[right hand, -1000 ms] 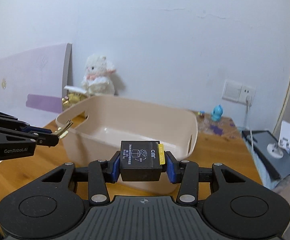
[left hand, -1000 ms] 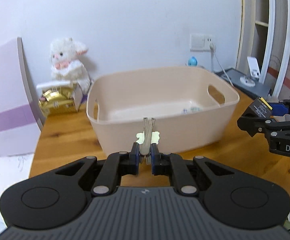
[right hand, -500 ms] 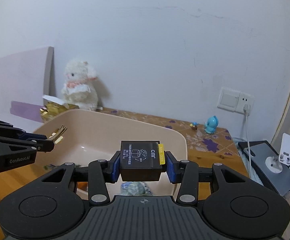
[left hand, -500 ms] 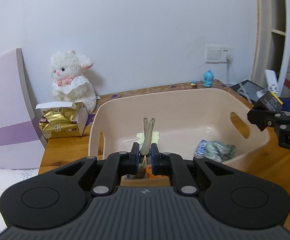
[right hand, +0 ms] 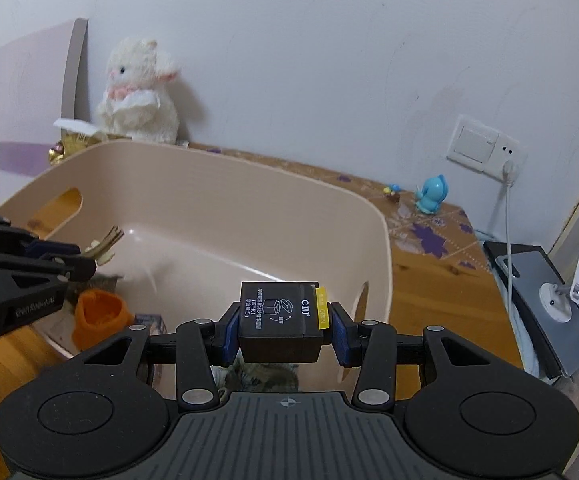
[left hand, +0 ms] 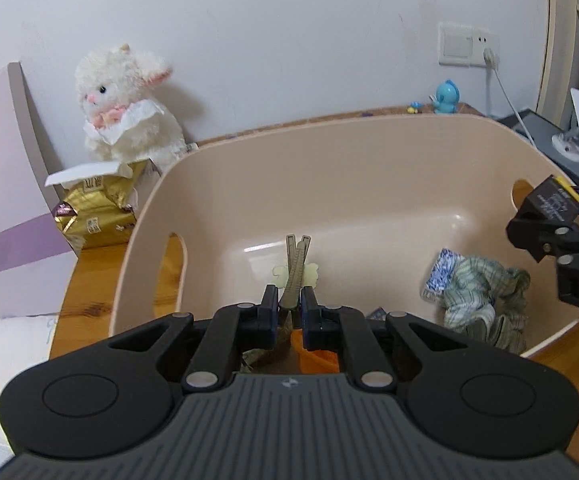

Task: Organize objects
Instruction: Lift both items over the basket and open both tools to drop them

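Observation:
A beige plastic basket (left hand: 361, 148) (right hand: 249, 196) stands on the wooden table. My left gripper (left hand: 290, 312) is shut on an olive hair clip with a pale flower (left hand: 295, 270), held over the basket's inside; it also shows in the right wrist view (right hand: 103, 246). My right gripper (right hand: 280, 330) is shut on a small black box with a yellow tab (right hand: 279, 326), held over the basket's right side; the box shows in the left wrist view (left hand: 549, 200). Inside lie a green checked cloth (left hand: 485, 300), a blue patterned packet (left hand: 441, 272) and an orange cup-like thing (right hand: 99, 316).
A white plush lamb (left hand: 125, 108) and a gold packet (left hand: 93, 212) stand behind the basket at the left, beside a pale purple board (left hand: 1, 184). A blue toy figure (right hand: 431, 194), a wall socket with cable (right hand: 485, 150) and a grey device with a phone stand (right hand: 553, 292) are at the right.
Both grippers have risen and moved forward from in front of the basket to above its inside, each still holding its object. The basket's contents have come into view.

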`<state>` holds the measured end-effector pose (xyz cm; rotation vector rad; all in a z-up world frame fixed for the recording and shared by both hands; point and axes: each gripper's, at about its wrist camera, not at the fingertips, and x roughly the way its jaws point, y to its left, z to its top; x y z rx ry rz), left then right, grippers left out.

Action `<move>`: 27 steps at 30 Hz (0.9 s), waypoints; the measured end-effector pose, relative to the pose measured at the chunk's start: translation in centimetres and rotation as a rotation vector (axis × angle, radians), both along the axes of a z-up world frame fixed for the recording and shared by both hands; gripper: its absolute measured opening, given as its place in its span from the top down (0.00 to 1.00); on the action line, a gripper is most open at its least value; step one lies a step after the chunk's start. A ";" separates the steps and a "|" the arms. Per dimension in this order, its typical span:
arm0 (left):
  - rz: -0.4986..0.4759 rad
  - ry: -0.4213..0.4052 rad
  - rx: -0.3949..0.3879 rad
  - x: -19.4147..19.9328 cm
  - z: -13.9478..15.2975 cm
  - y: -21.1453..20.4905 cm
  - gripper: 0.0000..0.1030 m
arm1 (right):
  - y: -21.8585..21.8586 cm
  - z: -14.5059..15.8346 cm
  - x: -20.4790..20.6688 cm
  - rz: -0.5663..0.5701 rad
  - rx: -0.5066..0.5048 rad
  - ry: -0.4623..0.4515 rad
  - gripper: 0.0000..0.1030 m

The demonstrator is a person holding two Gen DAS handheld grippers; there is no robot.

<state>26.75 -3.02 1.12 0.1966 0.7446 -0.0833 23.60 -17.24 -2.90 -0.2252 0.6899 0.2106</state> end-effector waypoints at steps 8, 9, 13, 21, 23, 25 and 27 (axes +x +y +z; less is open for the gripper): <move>0.020 0.031 -0.021 -0.1 0.3 0.4 0.63 | -0.2 0.9 -1.1 -0.021 0.030 -0.019 0.31; 0.027 0.025 -0.019 -0.2 0.4 0.4 0.44 | -0.3 1.1 -1.3 -0.022 0.033 -0.024 0.26; 0.039 0.001 -0.035 -0.9 1.2 0.6 0.22 | -0.5 2.1 -2.0 -0.026 0.043 -0.044 0.08; 0.046 -0.031 -0.036 -2.5 2.7 0.5 0.13 | -1.1 3.9 -4.4 -0.053 0.062 -0.079 0.00; 0.053 -0.041 -0.036 -3.0 3.2 0.5 0.13 | -1.3 4.2 -5.0 -0.060 0.070 -0.077 0.00; 0.060 -0.053 -0.040 -3.7 3.7 0.7 0.13 | -1.5 4.5 -5.8 -0.066 0.082 -0.074 0.00; 0.063 -0.065 -0.048 -4.5 4.2 0.8 0.13 | -1.6 4.9 -6.8 -0.070 0.091 -0.074 0.00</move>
